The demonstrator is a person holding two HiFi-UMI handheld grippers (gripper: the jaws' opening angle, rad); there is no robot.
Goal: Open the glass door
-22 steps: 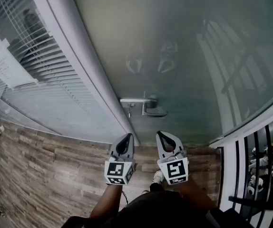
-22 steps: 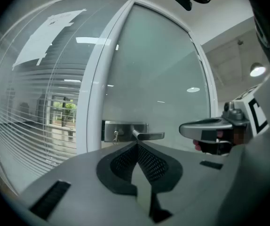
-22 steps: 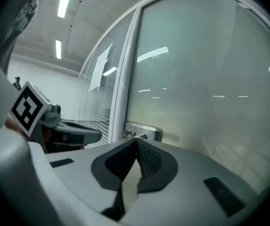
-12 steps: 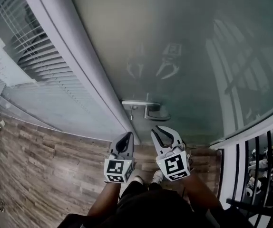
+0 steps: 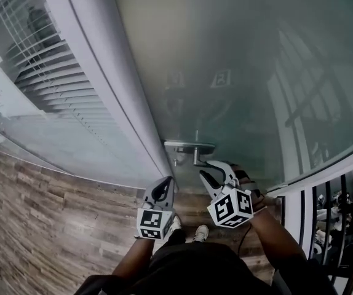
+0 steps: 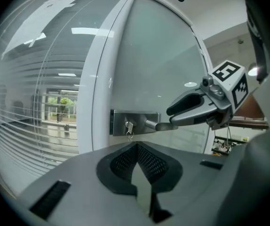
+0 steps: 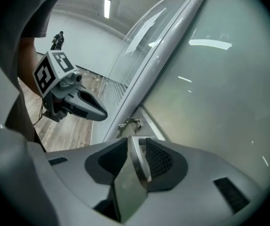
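right gripper [image 5: 208, 169] has advanced to the glass door [image 5: 238, 54]: the lever handle [image 5: 189, 146], earlier ahead of it, now sits between its parted jaws, unclamped. left gripper [image 5: 166, 180] closed, empty, alongside. grasp looks imminent.

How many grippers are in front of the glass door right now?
2. The left gripper hangs shut below and left of the door handle, clear of it. The right gripper is at the handle, jaws open around its lever.
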